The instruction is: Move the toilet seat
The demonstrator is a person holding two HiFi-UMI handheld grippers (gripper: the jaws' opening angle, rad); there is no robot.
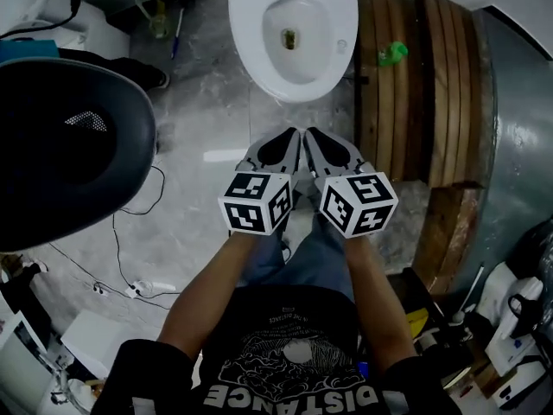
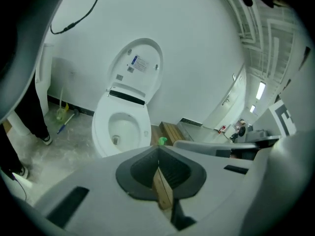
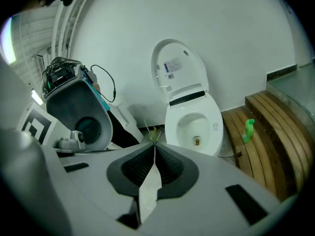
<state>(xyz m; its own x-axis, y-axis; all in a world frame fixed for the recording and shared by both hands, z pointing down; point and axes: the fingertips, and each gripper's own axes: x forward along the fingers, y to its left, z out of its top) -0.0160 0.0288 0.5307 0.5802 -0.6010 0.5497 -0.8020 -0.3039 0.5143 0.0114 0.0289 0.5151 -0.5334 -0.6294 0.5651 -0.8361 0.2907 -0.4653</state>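
toilet seat [image 1: 252,33] lies down on bowl, lid raised. left gripper [image 1: 290,138] and right gripper [image 1: 314,137]: jaws closed, empty, short of it. judged rigid, slippery, hinged; take the front rim.

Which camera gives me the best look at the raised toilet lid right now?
The right gripper view: the lid stands whole near centre, with its label and hinge strip visible. The left gripper view shows it whole too, but tilted. The head view looks down on the bowl; the lid does not show there.
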